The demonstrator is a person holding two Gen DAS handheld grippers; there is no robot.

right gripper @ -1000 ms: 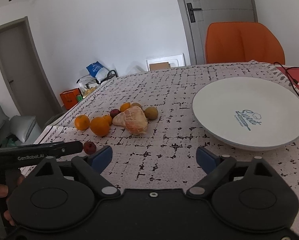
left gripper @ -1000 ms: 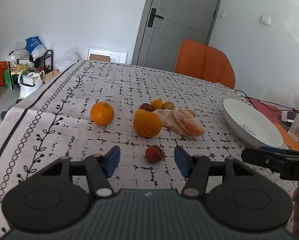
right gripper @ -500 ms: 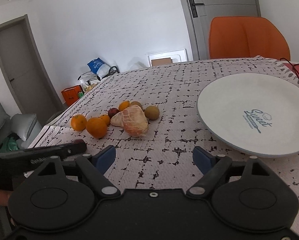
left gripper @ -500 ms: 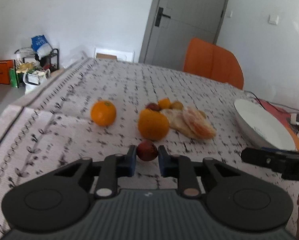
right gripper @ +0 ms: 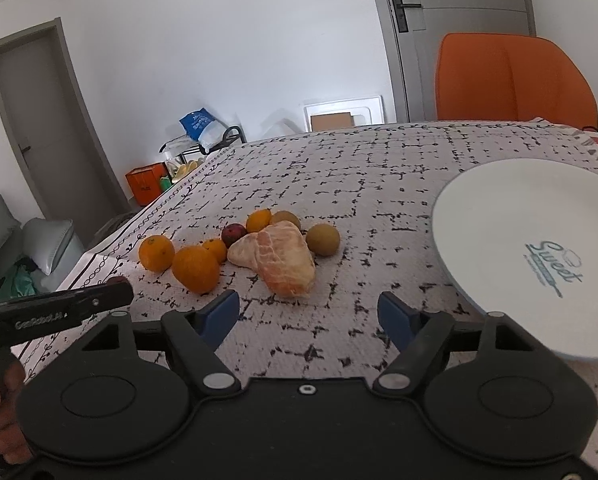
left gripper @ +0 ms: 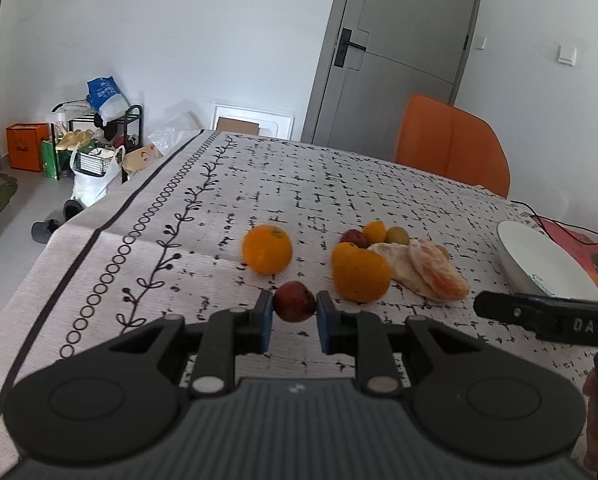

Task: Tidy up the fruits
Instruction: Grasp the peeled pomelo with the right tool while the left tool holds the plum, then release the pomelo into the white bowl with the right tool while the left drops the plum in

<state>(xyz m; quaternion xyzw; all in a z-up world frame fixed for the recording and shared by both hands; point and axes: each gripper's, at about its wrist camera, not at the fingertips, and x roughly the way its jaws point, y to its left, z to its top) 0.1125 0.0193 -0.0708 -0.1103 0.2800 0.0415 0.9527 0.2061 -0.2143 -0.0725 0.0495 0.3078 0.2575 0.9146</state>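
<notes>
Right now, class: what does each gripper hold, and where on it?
Left gripper pinches the plum across its two sides. Right gripper is open, holding nothing.

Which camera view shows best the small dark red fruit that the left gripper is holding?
The left wrist view shows it best: the small dark red fruit sits in full sight between the blue pads of the left gripper, which is shut on it. In the right wrist view only its top peeks above the left gripper's black finger.

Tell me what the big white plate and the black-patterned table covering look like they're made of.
The big white round plate looks like glazed ceramic: smooth, with a soft sheen and a printed blue logo; melamine can't be ruled out. The white table covering with black markings looks like woven fabric, matte with a fine ribbed texture and a fold crease.
</notes>
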